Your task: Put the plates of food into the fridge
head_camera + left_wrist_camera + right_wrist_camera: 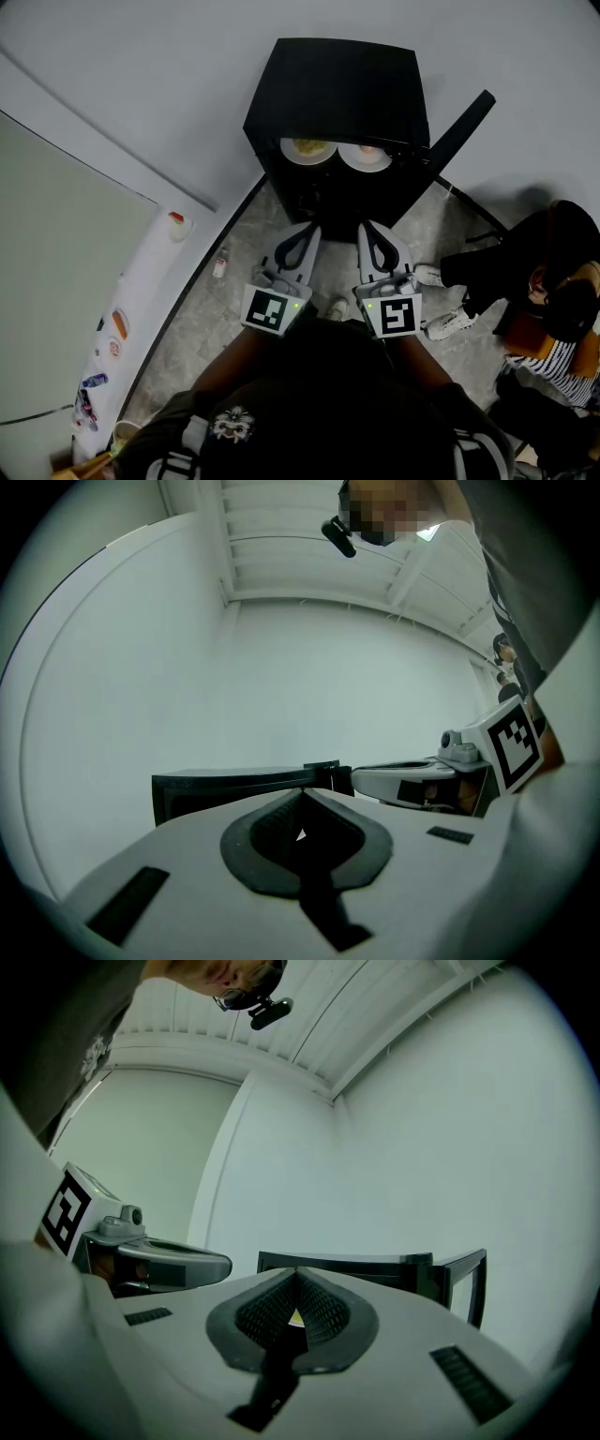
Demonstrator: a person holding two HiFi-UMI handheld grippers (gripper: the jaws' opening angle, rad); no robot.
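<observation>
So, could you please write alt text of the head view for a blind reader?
Two plates of food, a left plate and a right plate, sit in a small black fridge with its door open. In front of it, the left gripper and right gripper are held side by side, both shut and empty. A person is at the right edge.

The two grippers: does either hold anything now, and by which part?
Nothing is held. The left gripper and the right gripper are both shut and empty; the left plate and the right plate sit inside the fridge.
</observation>
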